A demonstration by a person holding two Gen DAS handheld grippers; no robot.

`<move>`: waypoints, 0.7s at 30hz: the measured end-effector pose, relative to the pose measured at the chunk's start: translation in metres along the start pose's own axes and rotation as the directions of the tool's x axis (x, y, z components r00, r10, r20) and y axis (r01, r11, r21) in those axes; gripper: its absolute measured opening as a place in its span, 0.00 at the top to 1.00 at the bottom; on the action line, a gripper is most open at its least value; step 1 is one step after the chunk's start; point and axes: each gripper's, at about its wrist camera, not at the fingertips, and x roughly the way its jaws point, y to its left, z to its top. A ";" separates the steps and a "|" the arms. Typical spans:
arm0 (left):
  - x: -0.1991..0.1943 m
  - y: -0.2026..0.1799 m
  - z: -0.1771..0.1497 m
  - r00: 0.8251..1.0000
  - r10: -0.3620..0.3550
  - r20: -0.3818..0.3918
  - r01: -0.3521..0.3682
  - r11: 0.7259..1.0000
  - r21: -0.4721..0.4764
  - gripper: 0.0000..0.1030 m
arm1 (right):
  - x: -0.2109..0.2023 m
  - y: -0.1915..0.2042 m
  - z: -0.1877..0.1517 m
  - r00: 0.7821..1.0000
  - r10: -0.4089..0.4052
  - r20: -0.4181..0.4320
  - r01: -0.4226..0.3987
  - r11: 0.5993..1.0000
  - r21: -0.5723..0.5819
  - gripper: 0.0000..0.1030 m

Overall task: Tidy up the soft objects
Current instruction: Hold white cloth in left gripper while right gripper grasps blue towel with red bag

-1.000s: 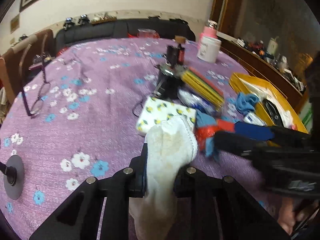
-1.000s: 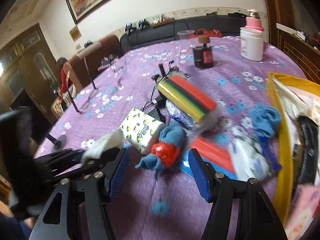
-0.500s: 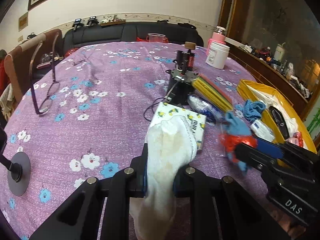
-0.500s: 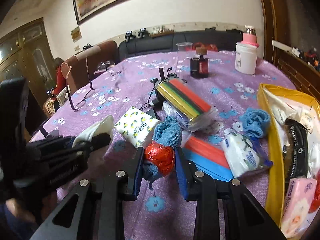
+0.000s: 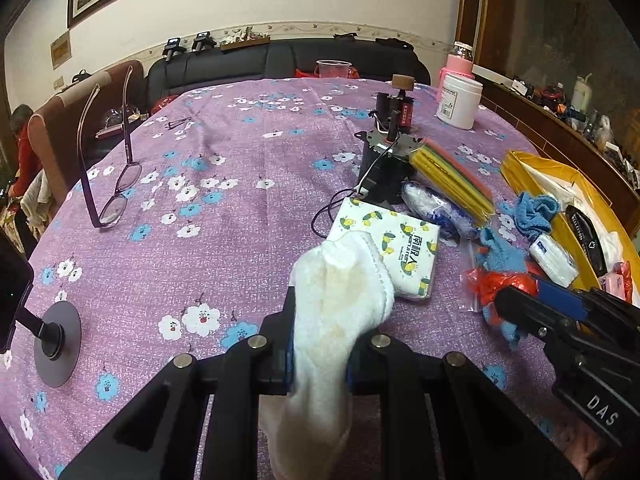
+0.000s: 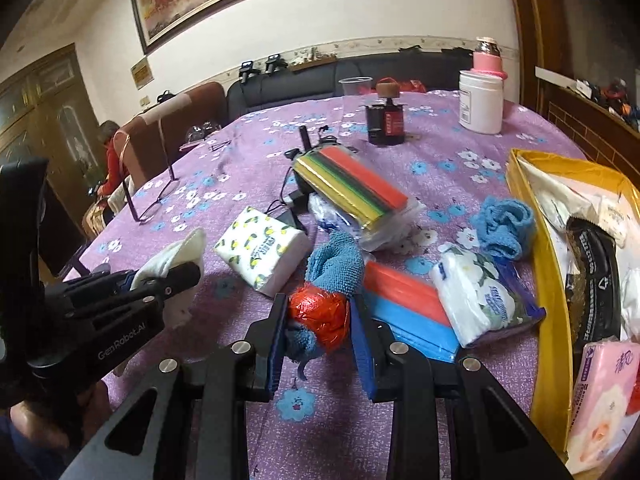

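The left gripper has its jaws clamped tight on a white sock, which stands up between them with its toe end raised and its cuff hanging below, above the counter with its purple flowered cloth. Just beyond the sock lies a tissue pack with a lemon print.

The right gripper has just been closing, and its jaws now press from both sides on a blue cloth with a red plastic wrap around its lower part; the blue end sticks up ahead of the jaws. In the left wrist view this bundle sits at the tip of the right gripper, to the right of the sock and near the lemon-print pack.

Just right of the bundle lies a flat red and blue packet, and beside that a tissue pack with white flowers. A second blue cloth lies crumpled near the rim of a yellow box, which holds several packets. A striped bundle of coloured cloths in clear plastic lies further back, next to a small dark bottle. A pair of glasses stands well apart on the left side of the counter.
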 end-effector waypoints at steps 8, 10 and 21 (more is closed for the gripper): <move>0.001 0.001 0.001 1.000 -0.004 -0.006 0.004 1.000 -0.006 0.84 | -0.001 0.000 0.000 1.000 0.008 0.006 -0.008 1.000 0.005 0.68; 0.001 0.002 0.001 1.000 -0.007 -0.006 0.007 1.000 -0.013 0.84 | -0.001 0.002 0.000 1.000 -0.005 0.008 0.006 1.000 -0.005 0.68; -0.006 0.014 0.000 0.998 -0.051 0.037 0.054 0.996 -0.068 0.84 | -0.011 0.002 -0.003 0.999 -0.025 0.039 0.026 1.000 -0.002 0.68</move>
